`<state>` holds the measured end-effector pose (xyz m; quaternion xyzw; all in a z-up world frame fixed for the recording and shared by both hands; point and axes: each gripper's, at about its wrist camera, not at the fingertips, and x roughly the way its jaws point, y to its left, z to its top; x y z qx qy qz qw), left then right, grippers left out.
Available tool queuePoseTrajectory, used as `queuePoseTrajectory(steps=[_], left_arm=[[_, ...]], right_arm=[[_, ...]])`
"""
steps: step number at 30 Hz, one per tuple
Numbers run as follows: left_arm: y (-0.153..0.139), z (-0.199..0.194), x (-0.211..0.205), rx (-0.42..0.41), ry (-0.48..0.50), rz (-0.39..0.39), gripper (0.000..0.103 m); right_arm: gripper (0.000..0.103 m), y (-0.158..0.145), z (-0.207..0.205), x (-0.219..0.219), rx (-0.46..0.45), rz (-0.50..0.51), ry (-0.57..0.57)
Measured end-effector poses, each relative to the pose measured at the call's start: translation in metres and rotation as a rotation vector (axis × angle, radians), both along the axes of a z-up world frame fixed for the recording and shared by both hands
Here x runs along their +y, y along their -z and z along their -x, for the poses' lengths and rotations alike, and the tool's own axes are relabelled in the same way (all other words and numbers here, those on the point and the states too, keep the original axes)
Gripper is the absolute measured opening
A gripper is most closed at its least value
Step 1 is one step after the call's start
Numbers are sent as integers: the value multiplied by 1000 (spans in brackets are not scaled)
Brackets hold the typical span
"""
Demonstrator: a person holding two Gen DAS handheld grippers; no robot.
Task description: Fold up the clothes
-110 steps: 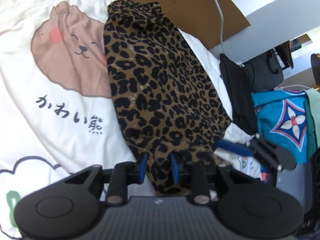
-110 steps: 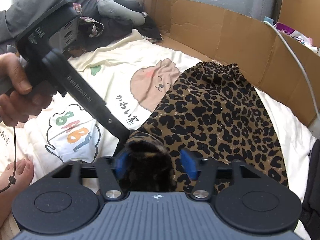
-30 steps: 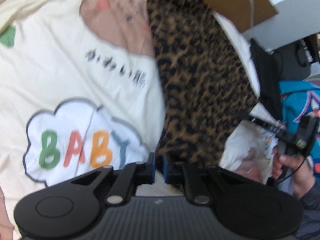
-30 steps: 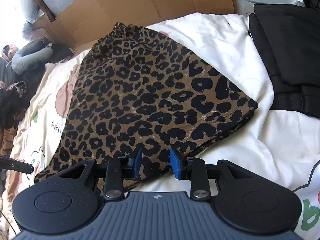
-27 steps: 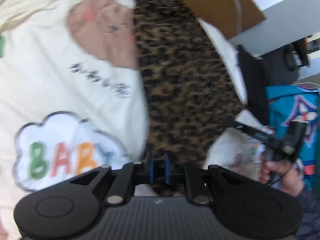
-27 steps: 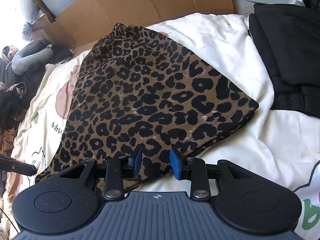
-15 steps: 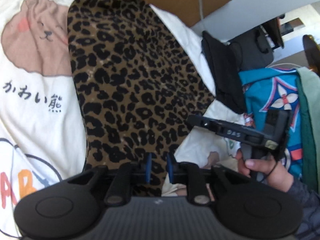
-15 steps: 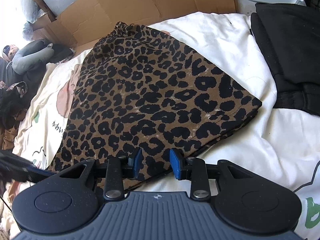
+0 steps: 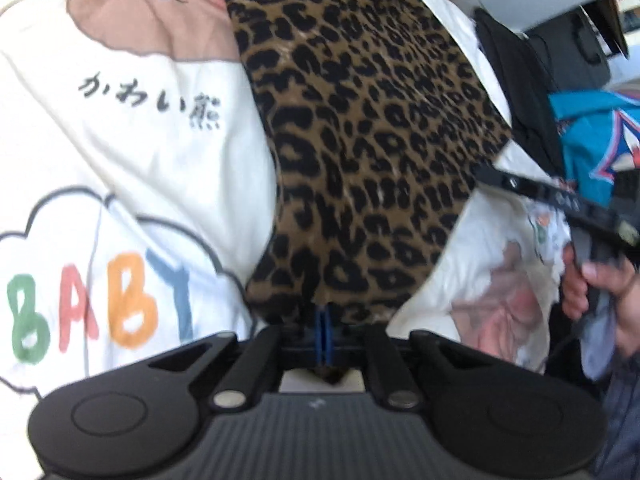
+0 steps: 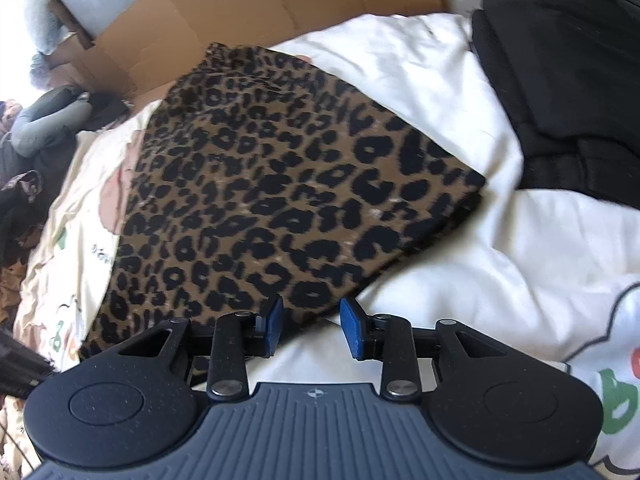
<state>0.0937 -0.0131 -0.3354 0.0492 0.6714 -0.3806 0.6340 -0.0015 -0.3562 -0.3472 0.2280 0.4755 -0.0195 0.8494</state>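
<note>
On the left, the cream blanket (image 9: 132, 148) printed with a bear and "BABY" is spread as the work surface. At its middle the leopard-print garment (image 9: 360, 128) is laid flat, and its near hem is pinched between the pressed-together pads of the left gripper (image 9: 323, 330). Further right, the right gripper (image 10: 310, 326) is held half spread, with the hem's other end between its pads but not yet clamped. A grasp for a lengthwise fold appears to be in hand; next, the right hem would need clamping. No container with contents can be made out.
</note>
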Motion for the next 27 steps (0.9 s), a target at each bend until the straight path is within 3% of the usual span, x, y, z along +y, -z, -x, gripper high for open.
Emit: queuePoseTrajectory(steps=[7, 11, 15, 17, 18, 23, 27], left_arm=[[-17, 3, 1, -48, 72, -12, 9], [-31, -9, 3, -96, 42, 6, 20], [-26, -16, 2, -143, 6, -25, 28], [-21, -19, 3, -154, -13, -39, 43], [-18, -19, 3, -164, -13, -47, 45], [-7, -24, 9, -156, -19, -45, 44], [-6, -26, 14, -127, -21, 2, 31]], right_arm=[[39, -8, 7, -7, -31, -26, 22], [39, -12, 5, -11, -44, -25, 40], [39, -11, 5, -12, -40, -23, 44], [39, -9, 6, -12, -34, -24, 43], [39, -8, 7, -11, -31, -24, 41], [39, -6, 10, -11, -23, -22, 40], [39, -7, 10, -14, -25, -18, 46]])
